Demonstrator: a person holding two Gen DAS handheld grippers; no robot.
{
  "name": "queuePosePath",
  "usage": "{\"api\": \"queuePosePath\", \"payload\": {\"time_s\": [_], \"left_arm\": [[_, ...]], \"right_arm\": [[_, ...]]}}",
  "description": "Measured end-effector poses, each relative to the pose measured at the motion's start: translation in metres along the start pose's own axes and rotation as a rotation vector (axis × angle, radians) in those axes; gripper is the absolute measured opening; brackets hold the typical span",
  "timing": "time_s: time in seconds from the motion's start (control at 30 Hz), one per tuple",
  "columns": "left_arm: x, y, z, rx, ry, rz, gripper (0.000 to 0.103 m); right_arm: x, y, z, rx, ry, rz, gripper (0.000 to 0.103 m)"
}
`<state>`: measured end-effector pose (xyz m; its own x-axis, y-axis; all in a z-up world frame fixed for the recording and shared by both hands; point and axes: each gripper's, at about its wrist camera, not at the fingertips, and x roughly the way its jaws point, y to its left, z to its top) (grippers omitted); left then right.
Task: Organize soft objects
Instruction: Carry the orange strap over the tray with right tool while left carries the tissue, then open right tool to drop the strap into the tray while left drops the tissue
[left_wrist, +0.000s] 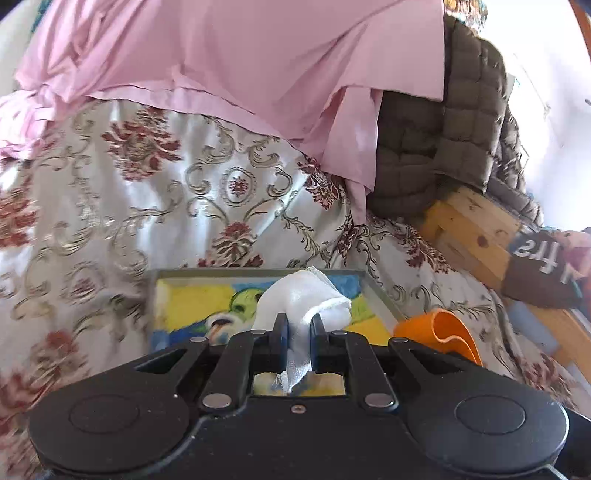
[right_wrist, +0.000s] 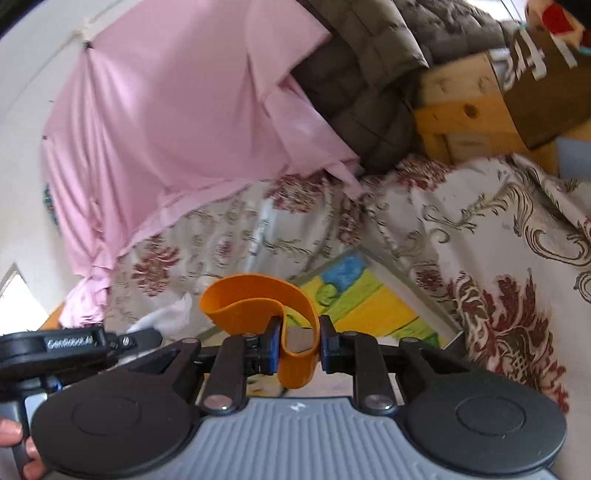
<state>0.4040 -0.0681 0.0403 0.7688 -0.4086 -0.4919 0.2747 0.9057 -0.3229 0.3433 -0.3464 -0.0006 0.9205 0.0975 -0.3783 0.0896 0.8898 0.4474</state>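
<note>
My left gripper (left_wrist: 298, 325) is shut on a white cloth (left_wrist: 306, 295), held just above a tray (left_wrist: 376, 291) with a yellow, blue and green picture on its floor. My right gripper (right_wrist: 298, 328) is shut on a folded orange rubber band (right_wrist: 258, 299), held above the same tray (right_wrist: 388, 273). The orange band also shows at the right in the left wrist view (left_wrist: 443, 328). The left gripper (right_wrist: 74, 343) with the white cloth (right_wrist: 170, 314) shows at the left in the right wrist view.
The tray lies on a floral bedspread (left_wrist: 110, 206). A pink sheet (left_wrist: 240, 55) and a brown quilted blanket (left_wrist: 443, 140) lie behind it. A wooden frame (left_wrist: 472, 229) and a brown cardboard box (left_wrist: 539, 273) stand at the right.
</note>
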Motion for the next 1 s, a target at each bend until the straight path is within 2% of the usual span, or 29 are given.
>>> {"api": "queuePosePath", "payload": {"time_s": [0.2, 0.33, 0.43, 0.6, 0.7, 0.77, 0.83, 1.0], "left_arm": [[0.067, -0.021, 0.01, 0.038, 0.075, 0.039, 0.012], [0.094, -0.031, 0.0, 0.085, 0.138, 0.064, 0.012], [0.101, -0.037, -0.007, 0.108, 0.156, 0.064, 0.014], [0.099, -0.041, -0.011, 0.116, 0.146, 0.074, 0.02], [0.092, -0.04, -0.01, 0.097, 0.139, 0.081, 0.034], [0.082, -0.038, -0.012, 0.078, 0.135, 0.081, 0.038], [0.072, -0.039, -0.012, 0.08, 0.127, 0.09, 0.047], [0.033, -0.044, -0.013, 0.071, 0.062, 0.109, 0.06]], "right_arm": [[0.03, -0.026, -0.001, 0.077, 0.074, -0.08, 0.023], [0.038, -0.039, -0.003, 0.122, 0.115, -0.09, 0.026], [0.039, -0.042, -0.003, 0.132, 0.121, -0.094, 0.031], [0.04, -0.04, -0.002, 0.118, 0.126, -0.101, 0.039], [0.033, -0.033, -0.001, 0.075, 0.118, -0.12, 0.044], [0.025, -0.029, 0.002, 0.065, 0.099, -0.112, 0.047], [0.013, -0.024, 0.007, 0.053, 0.075, -0.1, 0.055], [-0.027, -0.01, 0.017, 0.002, -0.001, -0.077, 0.071]]}}
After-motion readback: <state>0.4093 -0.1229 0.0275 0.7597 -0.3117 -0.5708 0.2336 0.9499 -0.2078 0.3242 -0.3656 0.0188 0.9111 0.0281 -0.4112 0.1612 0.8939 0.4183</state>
